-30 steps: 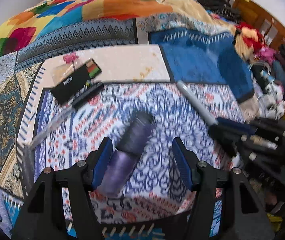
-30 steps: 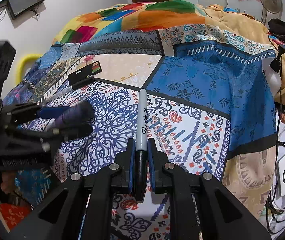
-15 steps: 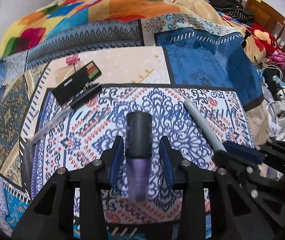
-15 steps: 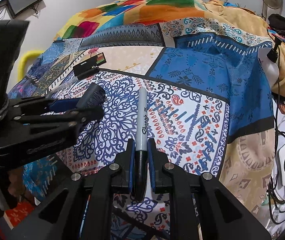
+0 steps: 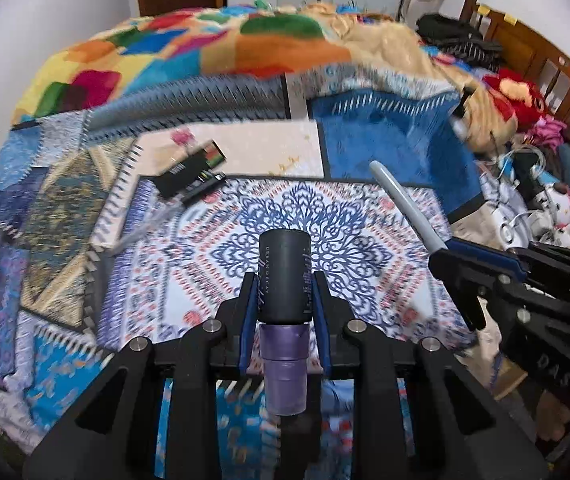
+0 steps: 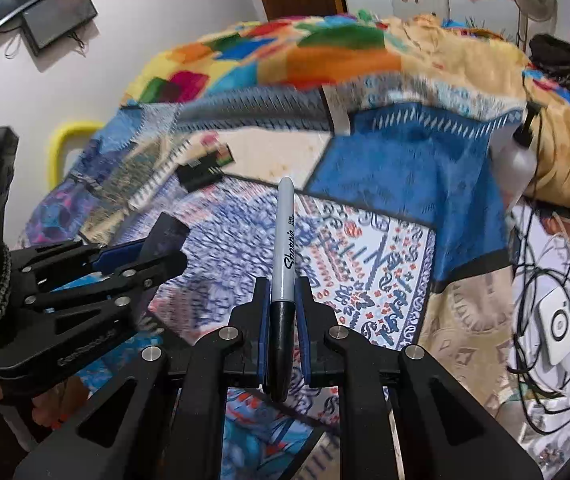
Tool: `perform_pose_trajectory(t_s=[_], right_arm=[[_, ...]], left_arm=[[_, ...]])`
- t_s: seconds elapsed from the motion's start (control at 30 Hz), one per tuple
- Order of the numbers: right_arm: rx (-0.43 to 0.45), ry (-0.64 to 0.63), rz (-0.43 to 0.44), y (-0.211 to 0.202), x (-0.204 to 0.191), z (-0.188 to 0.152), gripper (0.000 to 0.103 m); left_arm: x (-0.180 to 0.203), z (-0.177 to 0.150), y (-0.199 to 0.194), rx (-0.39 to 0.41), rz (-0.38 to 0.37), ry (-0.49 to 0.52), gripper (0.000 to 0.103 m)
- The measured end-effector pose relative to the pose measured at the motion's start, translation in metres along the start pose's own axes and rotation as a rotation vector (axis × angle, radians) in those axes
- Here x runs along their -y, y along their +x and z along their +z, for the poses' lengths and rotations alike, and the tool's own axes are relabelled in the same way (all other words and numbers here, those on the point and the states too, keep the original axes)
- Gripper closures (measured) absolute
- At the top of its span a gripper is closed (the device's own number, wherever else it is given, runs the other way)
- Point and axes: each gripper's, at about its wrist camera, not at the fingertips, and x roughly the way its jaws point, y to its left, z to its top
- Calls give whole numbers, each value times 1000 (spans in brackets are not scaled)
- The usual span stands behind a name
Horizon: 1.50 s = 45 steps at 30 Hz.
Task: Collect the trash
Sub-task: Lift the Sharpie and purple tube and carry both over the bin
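A: What is seen on the left side of the bed?

B: A black box with coloured stripes at one end is seen lying on a cream patch of the patchwork bedspread. A clear plastic wrapper is spread just below it. Neither is touched.

A: And in the middle?

B: The left gripper is shown with its jaws closing on a cosmetic tube with a black cap and purple body. A second ago the jaws were held wide around the tube as it lay slanted on the cloth. Now the blue pads are pressed against the cap, the tube is pointed straight ahead, and it appears to be lifted clear of the spread.

A: What is seen to the right?

B: The right gripper is clamped narrowly on a Sharpie marker, held by its black end with the grey barrel pointing away. That grip is unchanged from a second ago, though the bedspread is now seen from somewhat higher.

A: What does that mean for collecting the trash?

B: Two items are judged secured, one in each gripper. Both would next have to be carried to a bin, and none is visible in either view. The box and wrapper are left for later.
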Motion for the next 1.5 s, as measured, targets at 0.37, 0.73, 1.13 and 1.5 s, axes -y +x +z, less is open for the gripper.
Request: perform_pose_trajectory(t_s=[0.37, 0.73, 1.13, 1.5], right_arm=[[173, -66, 25, -111, -50, 8, 91], [297, -133, 85, -199, -111, -18, 91], [307, -230, 201, -230, -183, -63, 91], [223, -376, 305, -211, -258, -98, 91]], left_arm=[[1, -16, -141, 187, 33, -41, 78], [-4, -70, -256, 325, 55, -91, 78], [-40, -156, -340, 407, 168, -185, 78], [-97, -238, -380, 417, 274, -325, 78]])
